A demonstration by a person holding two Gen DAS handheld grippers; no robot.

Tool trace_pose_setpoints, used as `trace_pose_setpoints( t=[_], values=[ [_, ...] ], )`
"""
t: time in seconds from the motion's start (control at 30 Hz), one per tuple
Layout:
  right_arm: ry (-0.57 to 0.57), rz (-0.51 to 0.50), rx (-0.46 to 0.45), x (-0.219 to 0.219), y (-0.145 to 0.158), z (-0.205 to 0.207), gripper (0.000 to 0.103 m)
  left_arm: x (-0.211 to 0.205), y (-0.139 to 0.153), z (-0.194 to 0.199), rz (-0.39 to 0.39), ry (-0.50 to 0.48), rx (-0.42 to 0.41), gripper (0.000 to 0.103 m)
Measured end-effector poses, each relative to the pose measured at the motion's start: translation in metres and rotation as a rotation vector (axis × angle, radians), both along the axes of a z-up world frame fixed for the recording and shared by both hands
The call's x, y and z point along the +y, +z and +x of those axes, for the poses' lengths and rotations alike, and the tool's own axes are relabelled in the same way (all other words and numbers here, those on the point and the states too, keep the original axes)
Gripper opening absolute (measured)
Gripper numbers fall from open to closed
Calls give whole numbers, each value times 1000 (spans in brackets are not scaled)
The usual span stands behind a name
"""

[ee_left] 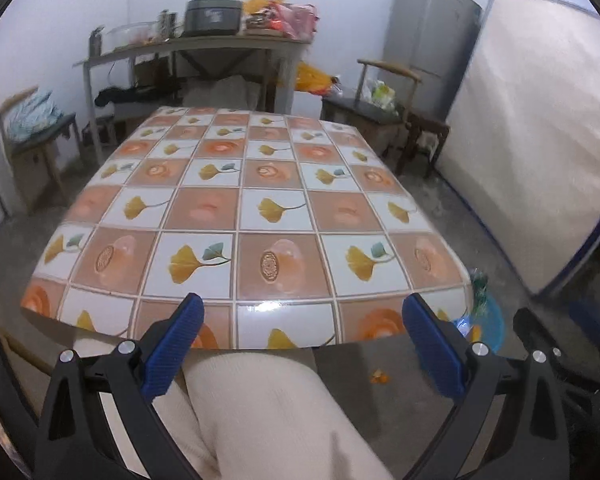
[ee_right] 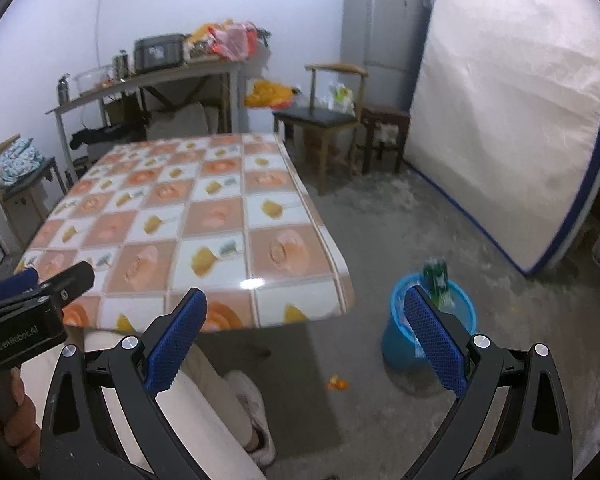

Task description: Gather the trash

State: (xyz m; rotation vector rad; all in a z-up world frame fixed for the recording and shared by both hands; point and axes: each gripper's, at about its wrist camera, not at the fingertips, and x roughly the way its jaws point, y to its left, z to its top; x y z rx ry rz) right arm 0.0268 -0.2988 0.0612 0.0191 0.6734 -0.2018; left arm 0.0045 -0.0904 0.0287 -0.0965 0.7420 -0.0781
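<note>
A blue bin (ee_right: 396, 344) stands on the floor right of the table, with a green wrapper (ee_right: 436, 280) sticking up from it; the bin also shows in the left wrist view (ee_left: 490, 326). A small orange scrap (ee_right: 337, 384) lies on the floor left of the bin, also seen in the left wrist view (ee_left: 379, 378). My right gripper (ee_right: 304, 340) is open and empty, above the floor beside the bin. My left gripper (ee_left: 300, 344) is open and empty at the table's near edge, and shows in the right wrist view (ee_right: 40, 280). The table (ee_left: 236, 208) has a floral checked cloth.
My legs in light trousers (ee_left: 268, 412) are under the grippers. A mattress (ee_right: 508, 120) leans on the right wall beside a fridge (ee_right: 384, 32). Chairs (ee_right: 324, 116) and a cluttered shelf table (ee_right: 148, 80) stand behind the table.
</note>
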Motion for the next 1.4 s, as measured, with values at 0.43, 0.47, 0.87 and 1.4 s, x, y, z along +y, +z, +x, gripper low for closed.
trace_pose_setpoints(
  t=[0.43, 0.47, 0.87, 1.4],
  values=[
    [-67, 12, 80, -19, -16, -11, 95, -33, -13, 5, 80, -127, 58, 97],
    [-70, 14, 83, -20, -16, -12, 95, -34, -13, 4, 82, -130, 57, 97],
    [-113, 23, 108, -36, -21, -16, 95, -46, -16, 2, 115, -161, 63, 97],
    [-154, 16, 109, -48, -20, -18, 95, -51, -17, 0, 137, -189, 60, 97]
  ],
)
